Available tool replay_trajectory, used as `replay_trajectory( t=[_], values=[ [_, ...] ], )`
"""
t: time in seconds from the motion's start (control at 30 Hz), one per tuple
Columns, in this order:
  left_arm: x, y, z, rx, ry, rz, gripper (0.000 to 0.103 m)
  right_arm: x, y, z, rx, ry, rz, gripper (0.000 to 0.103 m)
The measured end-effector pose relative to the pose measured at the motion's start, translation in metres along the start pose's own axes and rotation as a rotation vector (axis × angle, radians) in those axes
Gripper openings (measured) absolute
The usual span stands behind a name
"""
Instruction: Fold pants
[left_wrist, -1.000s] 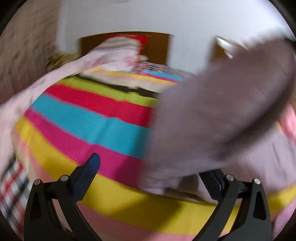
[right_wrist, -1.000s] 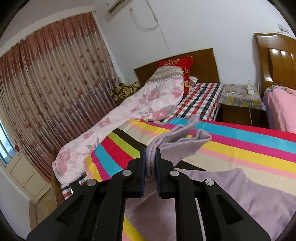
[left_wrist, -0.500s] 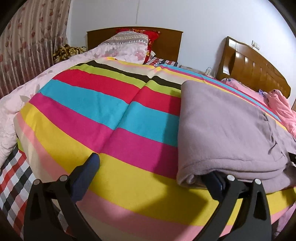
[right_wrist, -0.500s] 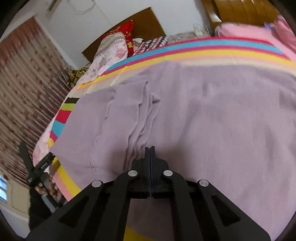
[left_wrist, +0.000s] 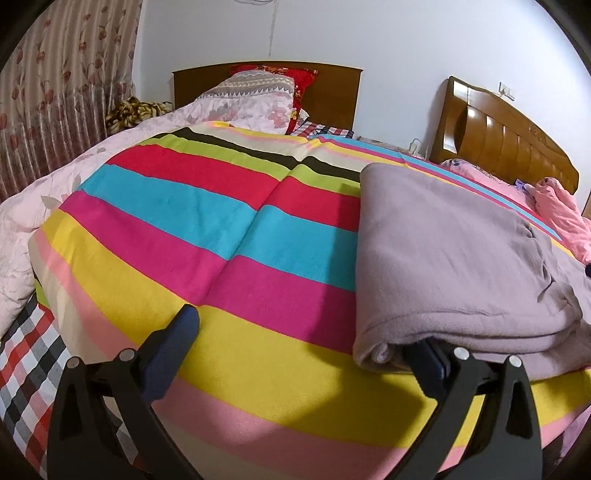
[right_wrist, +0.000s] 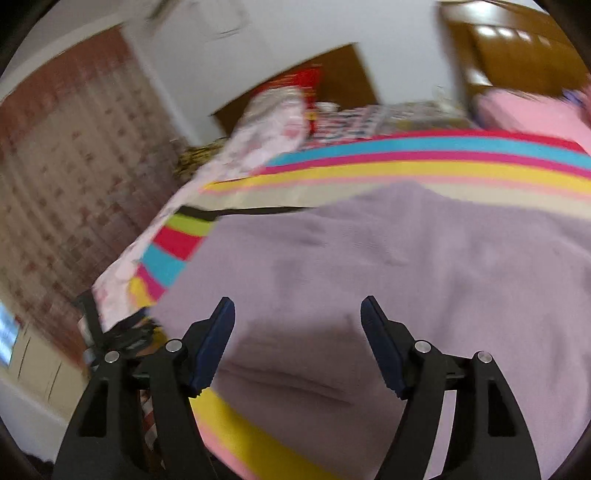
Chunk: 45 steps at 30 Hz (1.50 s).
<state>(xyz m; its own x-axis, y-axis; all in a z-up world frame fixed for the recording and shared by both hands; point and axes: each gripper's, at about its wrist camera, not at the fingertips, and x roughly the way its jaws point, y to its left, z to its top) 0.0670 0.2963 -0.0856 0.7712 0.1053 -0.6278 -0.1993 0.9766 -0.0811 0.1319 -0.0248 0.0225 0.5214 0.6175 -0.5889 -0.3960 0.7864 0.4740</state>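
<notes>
The mauve pants (left_wrist: 443, 258) lie folded over on the right part of the striped bedspread (left_wrist: 207, 229). My left gripper (left_wrist: 299, 350) stands wide open at the near edge of the bed. Its left finger (left_wrist: 173, 354) rests over bare stripes, and its right finger (left_wrist: 428, 360) is tucked under the thick folded corner of the pants. In the blurred right wrist view the pants (right_wrist: 406, 266) fill the middle. My right gripper (right_wrist: 299, 332) hovers just over them, its jaws opening, with only flat cloth below and nothing pinched.
A pink floral quilt (left_wrist: 55, 192) runs along the bed's left side, with a checked sheet (left_wrist: 26, 350) below it. Two wooden headboards (left_wrist: 509, 147) and a red pillow (left_wrist: 280, 74) stand at the back. A pink garment (left_wrist: 561, 218) lies at the far right. A patterned curtain (left_wrist: 55, 92) hangs at left.
The right gripper came down with the pinched pants fold, laid it flat on the pants and spread its jaws. In the left view the flying cloth settled into a folded stack.
</notes>
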Motion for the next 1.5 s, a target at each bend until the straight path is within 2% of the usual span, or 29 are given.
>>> replay_trajectory(
  t=[0.07, 0.13, 0.17, 0.23, 0.33, 0.43, 0.53, 0.6, 0.67, 0.73, 0.83, 0.9, 0.97, 1.03, 1.1, 1.17, 1.27, 1.37, 1.5],
  values=[
    [0.0, 0.001, 0.0, 0.001, 0.002, -0.006, 0.102, 0.018, 0.017, -0.005, -0.055, 0.068, 0.056, 0.07],
    [0.0, 0.003, 0.0, 0.006, 0.005, -0.018, 0.102, 0.039, 0.015, -0.02, -0.053, 0.183, 0.041, 0.068],
    [0.001, 0.005, 0.001, 0.008, 0.007, -0.026, 0.102, 0.044, 0.008, -0.032, -0.045, 0.182, 0.043, 0.067],
    [0.001, 0.008, 0.0, 0.009, 0.006, -0.045, 0.102, 0.037, -0.002, -0.036, -0.018, 0.146, 0.101, 0.064],
    [0.001, 0.01, 0.0, 0.013, 0.015, -0.053, 0.102, 0.032, -0.019, -0.031, 0.098, 0.155, 0.162, 0.056],
    [-0.018, 0.007, -0.002, 0.048, 0.059, -0.056, 0.102, 0.032, -0.025, -0.032, 0.118, 0.147, 0.186, 0.055],
    [-0.05, 0.0, -0.013, 0.16, 0.06, 0.043, 0.101, 0.028, -0.019, -0.035, 0.08, 0.131, 0.164, 0.055],
    [-0.073, -0.003, -0.009, 0.167, 0.022, 0.048, 0.101, 0.027, -0.021, -0.036, 0.08, 0.122, 0.164, 0.055],
    [-0.098, -0.014, 0.01, 0.138, -0.054, -0.002, 0.101, 0.03, -0.02, -0.038, 0.076, 0.118, 0.161, 0.057],
    [-0.112, -0.043, 0.036, 0.121, -0.126, -0.13, 0.101, 0.03, -0.017, -0.039, 0.062, 0.112, 0.153, 0.058],
    [-0.099, -0.097, 0.065, 0.152, -0.114, -0.275, 0.101, 0.026, -0.018, -0.04, 0.062, 0.1, 0.146, 0.058],
    [-0.072, -0.144, 0.082, 0.195, -0.058, -0.306, 0.101, 0.012, -0.02, -0.041, 0.091, 0.091, 0.123, 0.058],
    [-0.043, -0.188, 0.089, 0.246, -0.006, -0.322, 0.101, -0.015, -0.025, -0.042, 0.1, 0.054, 0.055, 0.062],
    [-0.017, -0.222, 0.087, 0.289, 0.05, -0.319, 0.101, -0.05, -0.037, -0.046, 0.118, -0.008, 0.005, 0.063],
    [0.001, -0.241, 0.081, 0.327, 0.078, -0.295, 0.101, -0.1, -0.059, -0.057, 0.179, -0.096, -0.064, 0.068],
    [0.013, -0.247, 0.07, 0.333, 0.103, -0.272, 0.101, -0.154, -0.085, -0.076, 0.263, -0.193, -0.144, 0.072],
    [0.019, -0.24, 0.051, 0.334, 0.112, -0.224, 0.101, -0.214, -0.131, -0.111, 0.44, -0.271, -0.238, 0.073],
    [0.018, -0.228, 0.04, 0.327, 0.097, -0.174, 0.101, -0.234, -0.169, -0.132, 0.562, -0.254, -0.3, 0.073],
    [0.026, -0.21, 0.028, 0.314, 0.138, -0.154, 0.102, -0.215, -0.195, -0.128, 0.605, -0.174, -0.324, 0.073]
  ],
)
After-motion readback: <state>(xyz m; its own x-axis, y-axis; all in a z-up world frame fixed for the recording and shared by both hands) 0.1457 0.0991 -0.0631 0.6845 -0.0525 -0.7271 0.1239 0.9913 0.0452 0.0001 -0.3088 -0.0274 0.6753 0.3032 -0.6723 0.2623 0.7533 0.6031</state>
